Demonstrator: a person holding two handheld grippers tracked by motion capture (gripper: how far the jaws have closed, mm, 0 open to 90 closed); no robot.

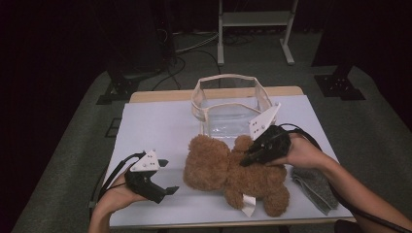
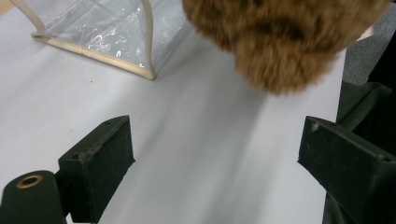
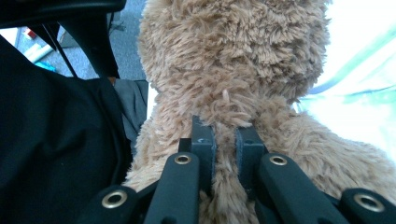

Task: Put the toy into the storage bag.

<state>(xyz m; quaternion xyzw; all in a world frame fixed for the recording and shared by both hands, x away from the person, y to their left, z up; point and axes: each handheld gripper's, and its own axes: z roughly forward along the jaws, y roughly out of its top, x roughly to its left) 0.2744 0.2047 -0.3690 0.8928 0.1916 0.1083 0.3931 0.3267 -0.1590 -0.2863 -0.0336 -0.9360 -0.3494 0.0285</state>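
**Right claw pinches a teddy bear on a white desk**

A white desk (image 1: 160, 126) sits in a dim room, seen from above. Grey floor surrounds it, and a pale metal frame (image 1: 255, 29) stands behind.

The largest thing on the desk is a brown plush bear (image 1: 233, 172). It lies near the front edge, a little right of the middle, head to the left and legs to the right. A white tag (image 1: 248, 204) sticks out from under its lower body. In the right claw view the fur is light brown and shaggy, with the back of the head rising above the claw.

Behind the bear, toward the far edge, stands a clear plastic bag (image 1: 228, 104) with cream trim, its top open. The bear's head lies just in front of it.

A grey cloth (image 1: 316, 187) lies folded at the right front corner, beside the bear's legs and under the person's right forearm.

The right claw (image 1: 248, 158) comes in from the right and rests on the bear's upper body. Its jaws are nearly together, pressed on a tuft of fur at the back of the neck.

The left claw (image 1: 166, 175) is held near the left front of the desk, apart from the bear. Its jaws stand wide, with bare desk between them and the bear's head just ahead.
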